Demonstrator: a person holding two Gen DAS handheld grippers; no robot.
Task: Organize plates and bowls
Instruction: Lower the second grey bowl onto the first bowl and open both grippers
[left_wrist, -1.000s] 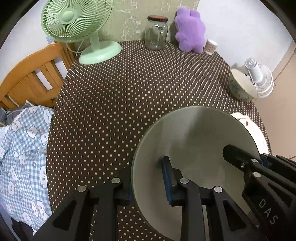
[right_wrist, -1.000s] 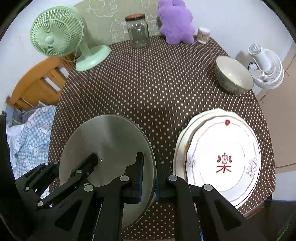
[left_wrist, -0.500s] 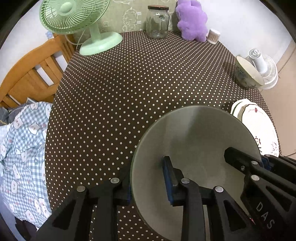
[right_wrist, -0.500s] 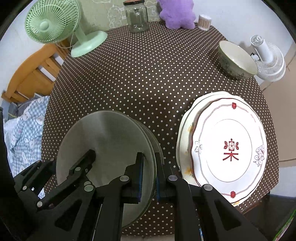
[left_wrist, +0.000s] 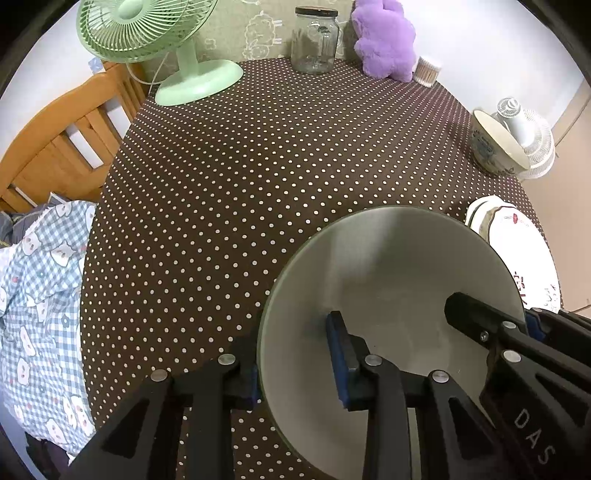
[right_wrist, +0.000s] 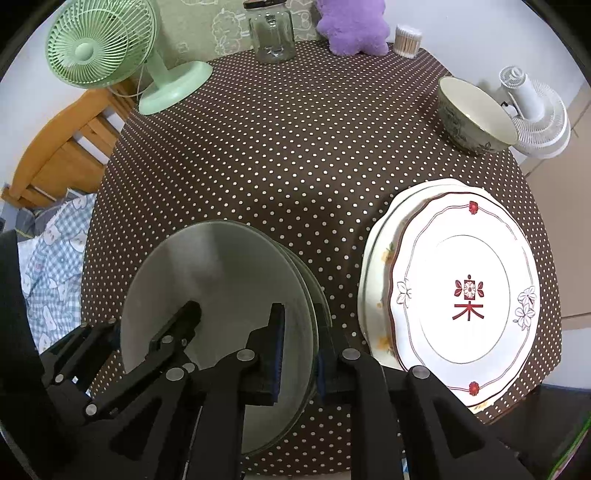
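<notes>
A grey-green bowl (left_wrist: 388, 280) hangs above the dotted table, held by both grippers. My left gripper (left_wrist: 295, 365) is shut on its left rim, one finger inside and one outside. My right gripper (right_wrist: 299, 350) is shut on the bowl's right rim (right_wrist: 221, 280); it also shows in the left wrist view (left_wrist: 517, 328). A stack of white plates (right_wrist: 465, 291) with a red mark lies at the table's right front edge, also in the left wrist view (left_wrist: 517, 243). A patterned bowl (right_wrist: 476, 114) stands at the far right, also in the left wrist view (left_wrist: 495, 144).
A green desk fan (left_wrist: 162, 40), a glass jar (left_wrist: 314, 40), a purple plush toy (left_wrist: 384, 40) and a cotton-swab pot (left_wrist: 428, 72) line the table's far edge. A white fan (right_wrist: 535, 107) stands off the right edge. A wooden chair (left_wrist: 66, 136) with checked cloth (left_wrist: 40, 295) is at left.
Both grippers have risen and drawn back with the bowl. More of the table and the plate stack shows than before.
</notes>
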